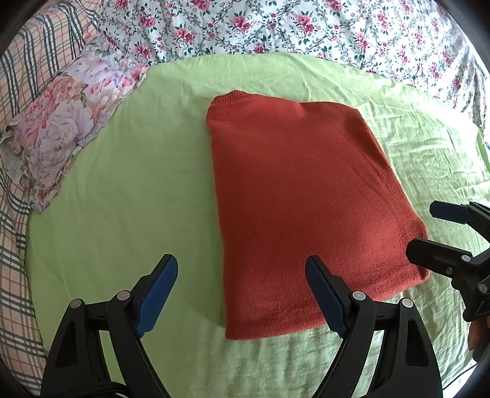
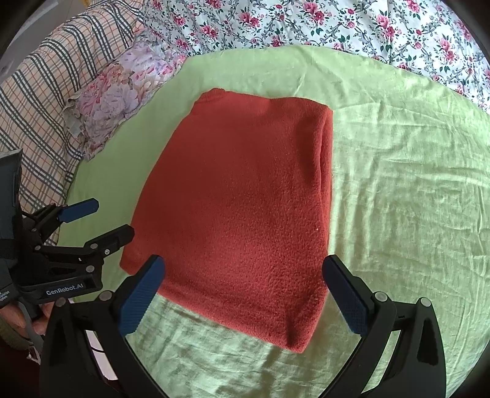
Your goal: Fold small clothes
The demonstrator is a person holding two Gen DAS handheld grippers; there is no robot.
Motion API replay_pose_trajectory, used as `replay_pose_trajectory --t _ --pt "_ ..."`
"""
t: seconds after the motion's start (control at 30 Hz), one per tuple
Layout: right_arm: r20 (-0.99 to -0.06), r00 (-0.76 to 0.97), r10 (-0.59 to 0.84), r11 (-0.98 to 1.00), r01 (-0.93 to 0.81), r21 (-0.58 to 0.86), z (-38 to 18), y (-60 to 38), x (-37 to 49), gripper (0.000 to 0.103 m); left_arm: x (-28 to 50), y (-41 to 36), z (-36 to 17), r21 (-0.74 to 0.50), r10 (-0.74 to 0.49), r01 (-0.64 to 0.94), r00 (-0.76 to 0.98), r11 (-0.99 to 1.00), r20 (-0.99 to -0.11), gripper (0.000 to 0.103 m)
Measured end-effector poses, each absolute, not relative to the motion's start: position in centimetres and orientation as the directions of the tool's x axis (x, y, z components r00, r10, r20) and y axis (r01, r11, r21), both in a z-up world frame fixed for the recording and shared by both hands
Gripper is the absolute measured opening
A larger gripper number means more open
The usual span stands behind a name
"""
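Observation:
A rust-red knit sweater (image 1: 294, 196) lies folded into a long rectangle on a light green sheet (image 1: 128, 189), collar end far, hem end near. It also shows in the right wrist view (image 2: 245, 214). My left gripper (image 1: 242, 269) is open and empty, hovering over the sweater's near left corner. My right gripper (image 2: 242, 272) is open and empty above the near hem. The right gripper also shows in the left wrist view (image 1: 422, 232) beside the sweater's near right corner. The left gripper shows in the right wrist view (image 2: 113, 217) by the near left corner.
A floral pillow (image 1: 58, 122) lies left of the green sheet, also seen in the right wrist view (image 2: 122, 88). A plaid cloth (image 1: 18, 91) is at the far left. A flower-print bedspread (image 1: 306, 27) runs along the back.

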State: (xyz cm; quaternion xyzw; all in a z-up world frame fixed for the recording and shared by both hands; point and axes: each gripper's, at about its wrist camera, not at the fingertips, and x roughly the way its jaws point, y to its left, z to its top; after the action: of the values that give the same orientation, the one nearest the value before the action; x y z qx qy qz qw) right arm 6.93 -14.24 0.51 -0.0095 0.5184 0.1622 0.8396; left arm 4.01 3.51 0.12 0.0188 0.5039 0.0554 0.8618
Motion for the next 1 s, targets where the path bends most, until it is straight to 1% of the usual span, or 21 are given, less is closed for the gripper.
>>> replay_pose_trajectory --t 1.0 --pt "-0.870 0.418 0.260 0.955 -0.242 0.169 0.1 -15.0 8.2 0.102 4.9 3.6 -0.3 0.088 0.116 -0.081 0.476 0.993 -0.872 0.087"
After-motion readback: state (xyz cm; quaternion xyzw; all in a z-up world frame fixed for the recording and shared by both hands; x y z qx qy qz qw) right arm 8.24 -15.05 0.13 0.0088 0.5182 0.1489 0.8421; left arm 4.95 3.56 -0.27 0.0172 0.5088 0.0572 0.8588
